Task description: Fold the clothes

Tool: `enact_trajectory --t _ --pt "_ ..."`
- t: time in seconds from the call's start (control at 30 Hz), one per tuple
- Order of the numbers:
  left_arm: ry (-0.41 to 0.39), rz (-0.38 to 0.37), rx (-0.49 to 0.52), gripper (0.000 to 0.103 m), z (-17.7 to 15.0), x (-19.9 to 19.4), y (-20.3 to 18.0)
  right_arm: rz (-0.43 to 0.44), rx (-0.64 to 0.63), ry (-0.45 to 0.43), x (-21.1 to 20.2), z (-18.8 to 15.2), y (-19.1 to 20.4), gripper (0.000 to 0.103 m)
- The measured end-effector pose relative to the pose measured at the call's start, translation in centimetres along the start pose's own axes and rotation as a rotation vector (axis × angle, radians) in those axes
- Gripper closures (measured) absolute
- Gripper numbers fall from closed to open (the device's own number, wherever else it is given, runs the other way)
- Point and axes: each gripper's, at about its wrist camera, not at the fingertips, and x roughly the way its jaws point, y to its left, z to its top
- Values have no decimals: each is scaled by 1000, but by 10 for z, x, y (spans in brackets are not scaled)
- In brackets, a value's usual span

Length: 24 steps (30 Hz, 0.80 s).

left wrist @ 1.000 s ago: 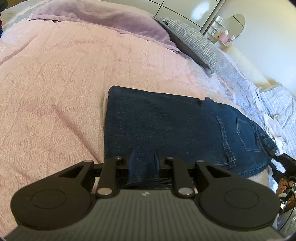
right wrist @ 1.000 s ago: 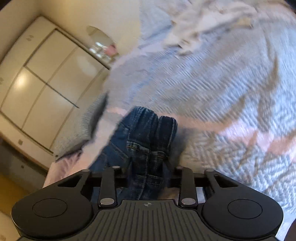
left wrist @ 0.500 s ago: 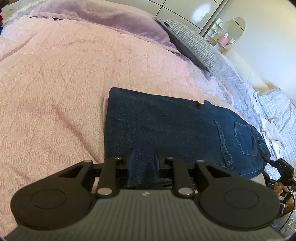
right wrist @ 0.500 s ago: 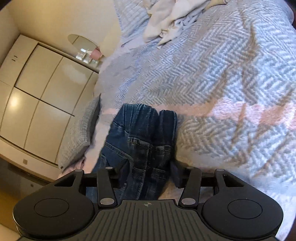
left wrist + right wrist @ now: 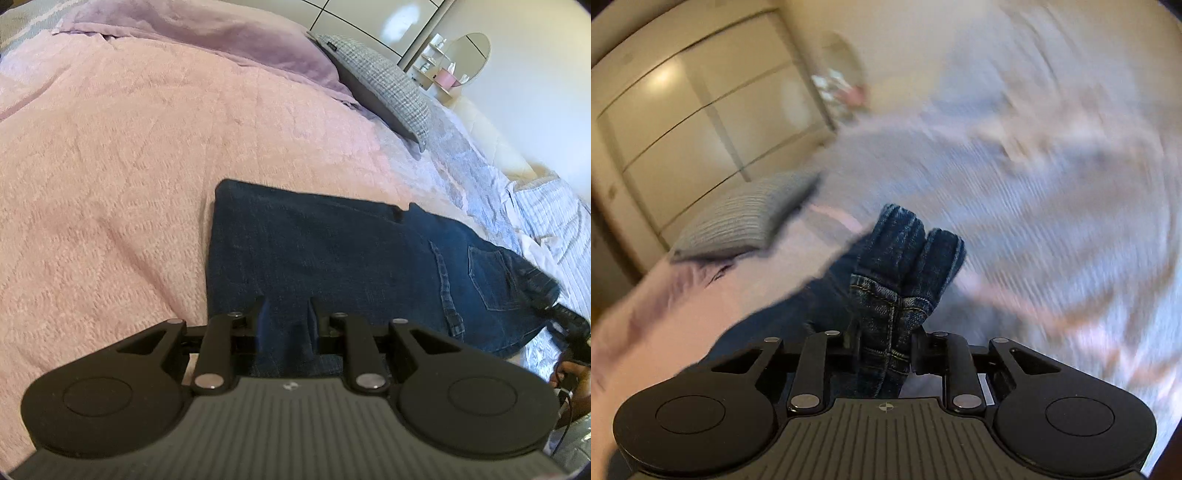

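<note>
Dark blue denim jeans are lying folded on the pink bedspread, with the left gripper pinching the near edge between its 2 fingers at 6 o'clock. The right gripper is clamping a bunched fold of the waistband end, lifting it off the bed in a blurred view. A grey pillow is lying at 1 o'clock beyond the jeans.
</note>
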Motion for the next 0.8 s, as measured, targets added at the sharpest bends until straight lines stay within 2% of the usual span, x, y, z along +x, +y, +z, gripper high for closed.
enact_trajectory --t 0.1,0.17,0.3,0.37,0.43,0.53,0.6,0.63,0.67,0.73,0.8 --pt "-22 -3 -20 86 1 -9 7 24 -278 -110 -27 -6 70 81" --pt "-32 -6 -42 86 0 -16 14 86 -464 -178 -51 -24 120 81" --pt "-36 -7 -101 86 -7 -30 33 243 -795 -295 -94 -86 205 81" --pt "-32 -1 -131 86 -11 -37 44 346 -954 -302 -109 -128 240 80" --pt "-32 10 -156 86 -14 -43 54 423 -1111 -234 -110 -171 269 76" --pt "-43 12 -194 86 -16 -55 65 503 -1359 -40 -95 -237 294 70" --pt "-52 2 -207 86 -18 -62 69 498 -1379 -41 -95 -245 290 64" --pt "-54 -3 -210 85 -18 -63 70 496 -1389 -41 -95 -248 287 56" --pt "-54 -7 -210 85 -18 -64 71 495 -1395 -41 -95 -251 285 39" --pt "-49 -23 -215 84 -16 -60 69 544 -1278 -36 -99 -227 273 28" --pt "-41 -61 -231 82 -14 -54 67 504 -1113 -1 -95 -205 258 27"
